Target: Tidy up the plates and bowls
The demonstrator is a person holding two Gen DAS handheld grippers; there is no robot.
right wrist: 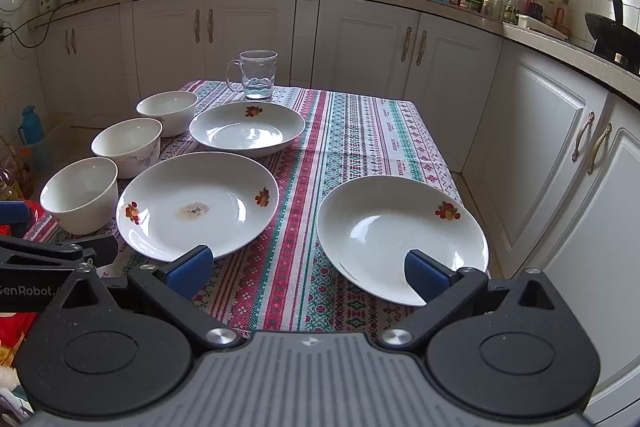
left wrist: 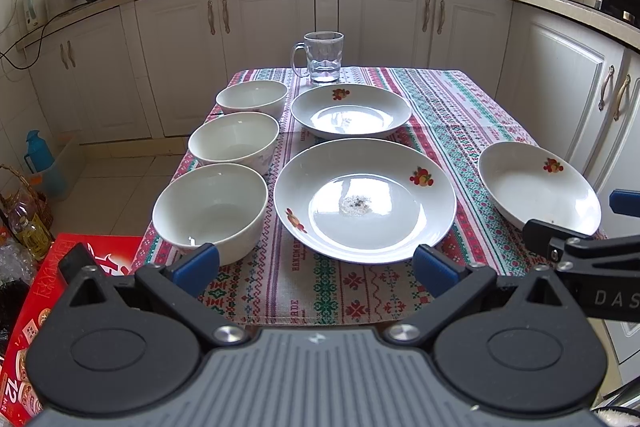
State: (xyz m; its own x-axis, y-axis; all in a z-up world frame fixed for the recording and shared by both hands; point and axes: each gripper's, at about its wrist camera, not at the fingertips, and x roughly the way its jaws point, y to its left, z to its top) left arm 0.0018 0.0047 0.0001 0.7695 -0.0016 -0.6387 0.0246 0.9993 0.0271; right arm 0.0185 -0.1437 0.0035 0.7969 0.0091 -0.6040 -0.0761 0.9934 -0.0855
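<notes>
1. The left gripper (left wrist: pixel 316 267) hangs over the near edge of the table, its jaws spread wide with nothing between them.
2. The right gripper (right wrist: pixel 306 273) also stands wide open and holds nothing; its right fingertip (right wrist: pixel 426 277) overlaps the near rim of the right-hand plate (right wrist: pixel 400 227) in the view, but whether it touches cannot be told.
3. A patterned tablecloth (left wrist: pixel 448 99) in red, green and white covers the small table.
4. Three white bowls stand upright in a row along the table's left side: the near bowl (left wrist: pixel 210 213), the middle bowl (left wrist: pixel 234 141) just behind it, and the far bowl (left wrist: pixel 252 99) behind that. All look empty.
5. Just right of the bowls lie two shallow white plates with fruit decals: the near plate (left wrist: pixel 364 201), which has a small patch of crumbs or residue at its centre, and the far plate (left wrist: pixel 351 111) behind it.
6. The right-hand plate sits well apart from the other two, near the table's right edge, and looks tilted, with its far side raised.
7. A clear glass mug (left wrist: pixel 322 57) stands upright at the far edge of the table, behind the far plate.
8. White kitchen cabinets (left wrist: pixel 264 23) and a cluttered counter run behind the table.
</notes>
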